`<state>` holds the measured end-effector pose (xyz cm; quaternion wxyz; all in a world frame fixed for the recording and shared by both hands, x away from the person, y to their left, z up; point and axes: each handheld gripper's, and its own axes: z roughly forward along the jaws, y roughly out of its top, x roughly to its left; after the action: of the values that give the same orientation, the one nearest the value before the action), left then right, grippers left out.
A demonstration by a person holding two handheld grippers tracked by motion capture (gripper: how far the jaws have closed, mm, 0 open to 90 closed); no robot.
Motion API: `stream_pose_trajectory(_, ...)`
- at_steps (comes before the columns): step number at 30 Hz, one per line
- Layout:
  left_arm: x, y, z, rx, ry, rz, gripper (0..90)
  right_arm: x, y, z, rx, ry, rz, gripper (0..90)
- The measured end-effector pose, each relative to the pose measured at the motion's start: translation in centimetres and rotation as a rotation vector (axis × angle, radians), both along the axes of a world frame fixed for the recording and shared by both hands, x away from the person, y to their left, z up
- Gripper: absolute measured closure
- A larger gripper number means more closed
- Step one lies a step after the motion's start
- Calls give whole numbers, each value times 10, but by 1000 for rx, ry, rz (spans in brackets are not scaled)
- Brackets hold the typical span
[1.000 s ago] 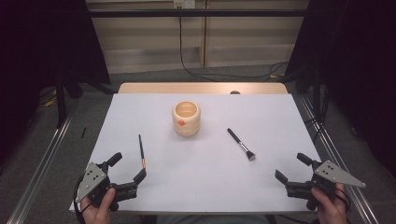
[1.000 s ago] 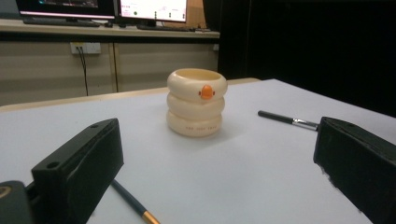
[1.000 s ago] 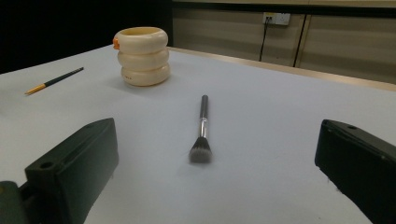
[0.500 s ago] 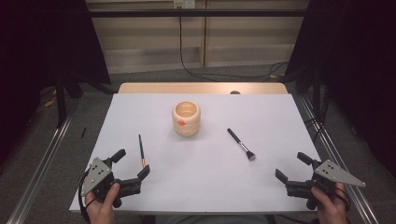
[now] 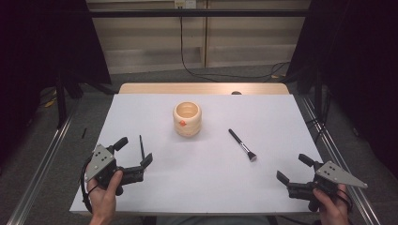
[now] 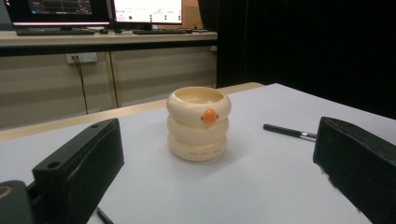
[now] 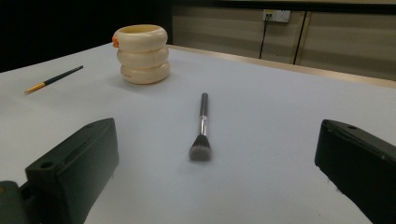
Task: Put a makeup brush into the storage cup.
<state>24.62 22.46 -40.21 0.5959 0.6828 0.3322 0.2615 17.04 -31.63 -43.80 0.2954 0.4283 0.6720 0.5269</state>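
Note:
A cream ringed cup (image 5: 187, 119) with an orange dot stands upright mid-table on the white table cover (image 5: 206, 187). A black makeup brush (image 5: 242, 144) lies to its right. A thin dark brush (image 5: 141, 146) lies to its left. My left gripper (image 5: 134, 151) is open at the thin brush's near end, jaws either side of it. In the left gripper view the cup (image 6: 198, 123) stands ahead, the makeup brush (image 6: 289, 132) beyond it. My right gripper (image 5: 294, 168) is open at the near right, empty. In its view the makeup brush (image 7: 203, 126) lies ahead, bristles toward me.
The table's wooden far edge (image 5: 202, 88) shows beyond the cover. Metal rails (image 5: 42, 164) run along both sides on the floor. A cable (image 5: 206, 75) trails on the floor behind. The cup (image 7: 141, 53) and thin brush (image 7: 53, 79) are far left in the right gripper view.
My left gripper has moved forward and a little right, up to the near end of the thin brush. The right gripper and the objects have stayed put.

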Motion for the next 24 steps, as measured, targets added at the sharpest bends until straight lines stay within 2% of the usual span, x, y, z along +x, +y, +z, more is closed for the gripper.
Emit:
stream_pose_trajectory(3,5,0,1,12,10,-14,16,0,0,0,0,-1,2,0)
stream_pose_trajectory(7,16,4,3,12,2,12,16,-1,1,0,1,1,4,0)
stream_pose_trajectory(13,29,5,9,2,-1,13,12,0,2,0,-1,-1,3,0)
stream_pose_trajectory(20,41,3,12,22,-5,1,5,0,3,1,-8,1,10,0)
stream_pose_trajectory(22,44,3,15,29,-16,11,4,1,3,0,-7,0,10,0)
stream_pose_trajectory(24,47,2,19,26,-5,31,1,0,3,0,-4,1,8,0)
